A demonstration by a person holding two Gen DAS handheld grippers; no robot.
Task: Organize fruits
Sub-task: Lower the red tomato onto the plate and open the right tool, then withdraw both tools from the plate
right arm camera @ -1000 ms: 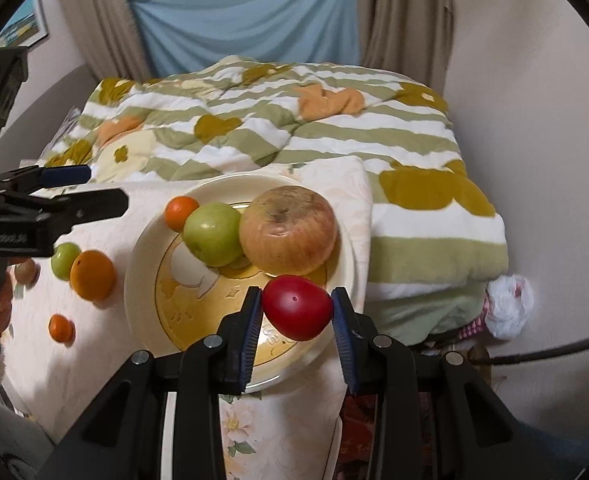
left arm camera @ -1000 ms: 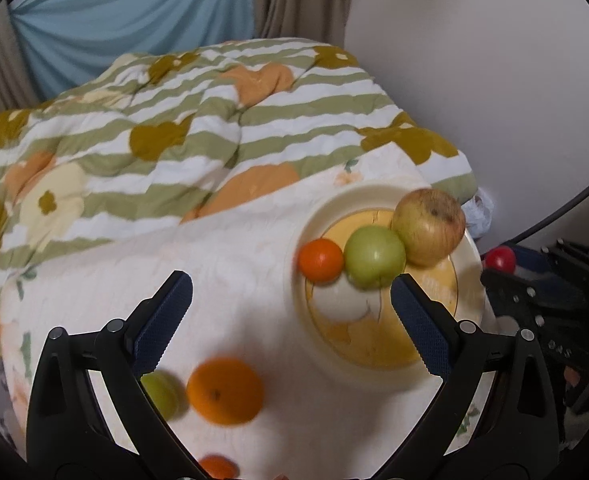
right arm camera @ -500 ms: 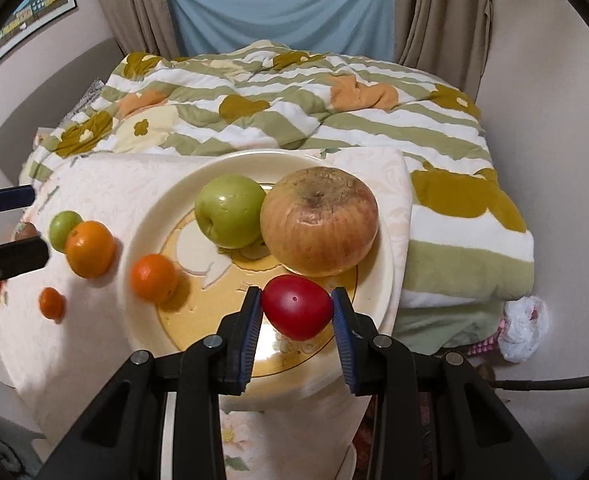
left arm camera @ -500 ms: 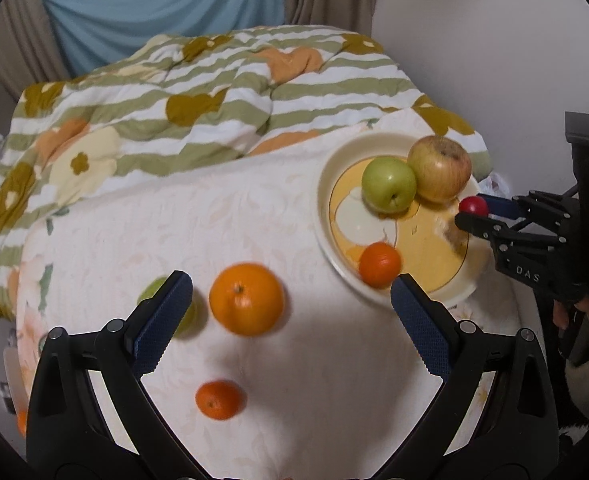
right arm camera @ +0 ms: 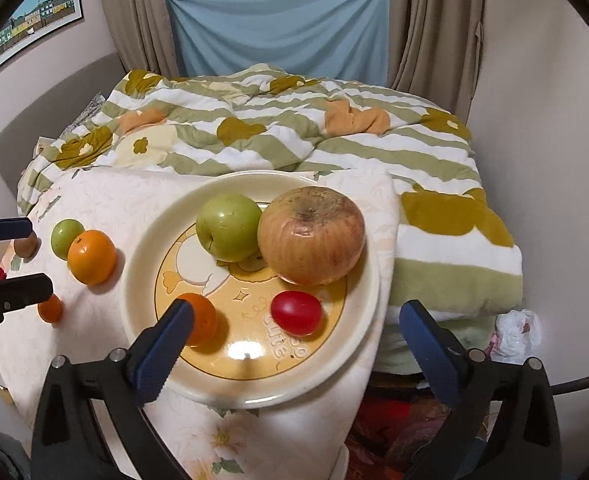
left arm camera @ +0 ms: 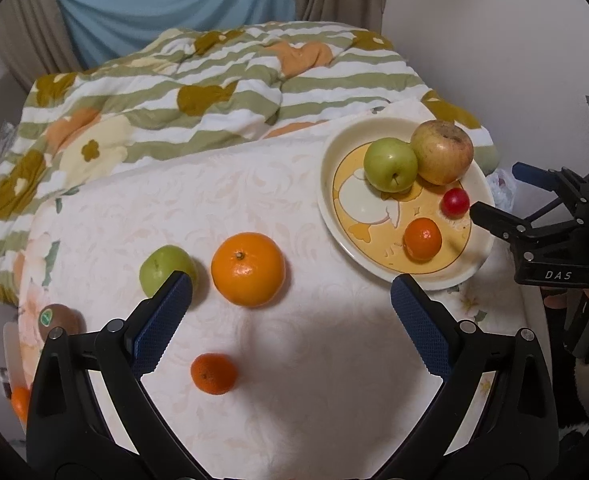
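Kiwi (left arm camera: pixel 60 320) (half behind left fingers (left arm camera: pixel 162 326))

left gripper (left arm camera: pixel 290 316): jaws spread wide, holding nothing | right gripper (right arm camera: pixel 294 334): jaws spread wide, holding nothing

- We see bare cloth (left arm camera: pixel 294 380) toward the table's near edge, with only a small mandarin (left arm camera: pixel 213 373) standing there.
- Toward the left edge, a large orange (left arm camera: pixel 248 269) and green fruit (left arm camera: pixel 166 270) crowd together.
- On the plate (right arm camera: pixel 146 264), apples block the far rim; the near rim lies bare.
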